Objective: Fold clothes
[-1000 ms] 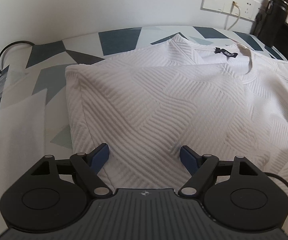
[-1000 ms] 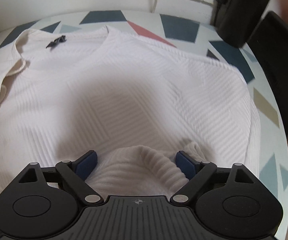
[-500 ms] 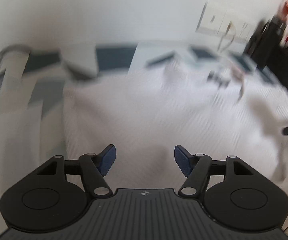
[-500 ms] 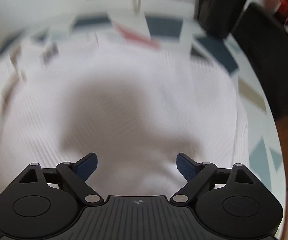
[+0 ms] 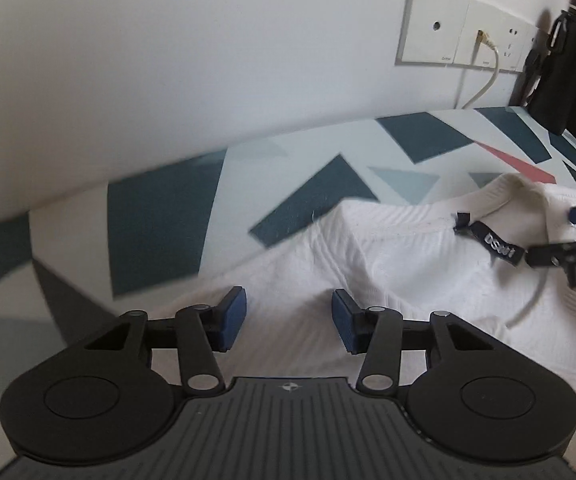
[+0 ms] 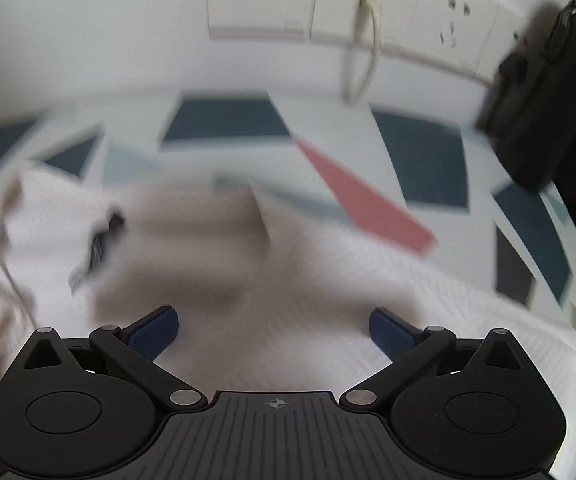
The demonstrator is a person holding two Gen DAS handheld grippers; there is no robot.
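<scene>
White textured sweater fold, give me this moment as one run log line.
white textured sweater: flat on patterned tablecloth | left gripper: open, jaws just closing, above shoulder edge | right gripper: open, jaws just widening, ungripped

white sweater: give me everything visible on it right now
The white sweater is a ribbed, textured knit lying rumpled on the geometric-print tablecloth. A ribbed collar sits at the far edge with a black neck label flipped outward. Both grippers hover over it with jaws apart; no pad visibly presses it.

L wrist cam looks steeply down, close over the white sweater (image 5: 388, 264), facing the wall socket panel (image 5: 464, 36). R wrist cam likewise, blurred. Both share sweater, patterned tablecloth (image 6: 223, 120), black neck label (image 5: 496, 246).
</scene>
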